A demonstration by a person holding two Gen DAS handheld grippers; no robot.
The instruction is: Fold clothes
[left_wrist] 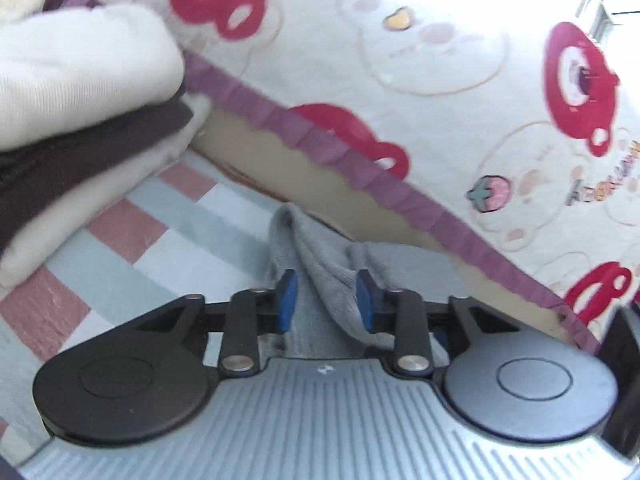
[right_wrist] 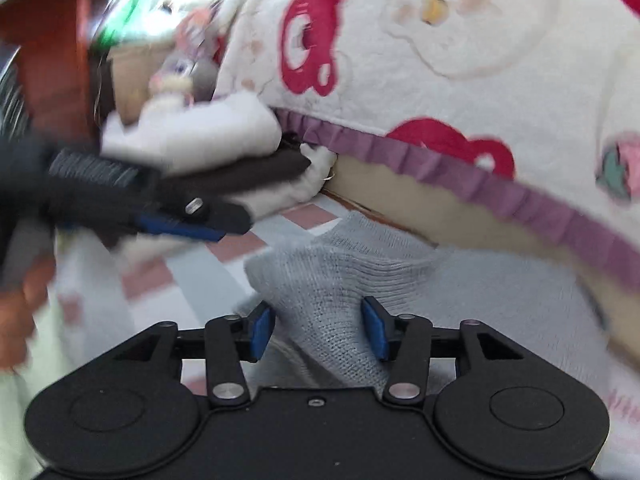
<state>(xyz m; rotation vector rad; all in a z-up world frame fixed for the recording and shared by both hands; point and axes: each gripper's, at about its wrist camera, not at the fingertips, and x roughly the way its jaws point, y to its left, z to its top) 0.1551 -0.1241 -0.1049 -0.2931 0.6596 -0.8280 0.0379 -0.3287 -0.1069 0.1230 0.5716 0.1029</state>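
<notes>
Grey knit fills the space ahead of both my tools. The grey knitted garment (left_wrist: pixel 320 264) lies bunched on a checked sheet (left_wrist: pixel 132 248) of pink, white and pale blue squares, right against the foot of a cream quilt (left_wrist: pixel 420 80) printed with red bears and edged in a purple ruffle (left_wrist: pixel 360 164).

My left gripper (left_wrist: pixel 326 300) has its blue pads (left_wrist: pixel 288 300) parted, and a ridge of the grey knit runs up between them. On the right pad the cloth seems to brush the face; on the left there is a clear gap, so nothing is pinched.

My right gripper (right_wrist: pixel 318 332) stands wider. A raised fold of the same garment (right_wrist: pixel 328 292) sits between its blue pads (right_wrist: pixel 262 332), and neither pad presses on it.

To the far left, a stack of folded clothes (left_wrist: pixel 80 112) rests on the sheet, touching the ruffle: a cream piece on top, a dark brown one under it, another cream one at the bottom. From the right-hand view my left tool (right_wrist: pixel 180 230) shows blurred in front of that stack (right_wrist: pixel 224 152), with a small plush toy (right_wrist: pixel 176 76) behind the pile, near the quilt's edge. Part of my hand (right_wrist: pixel 20 304) shows at the left border, too blurred to read further.
</notes>
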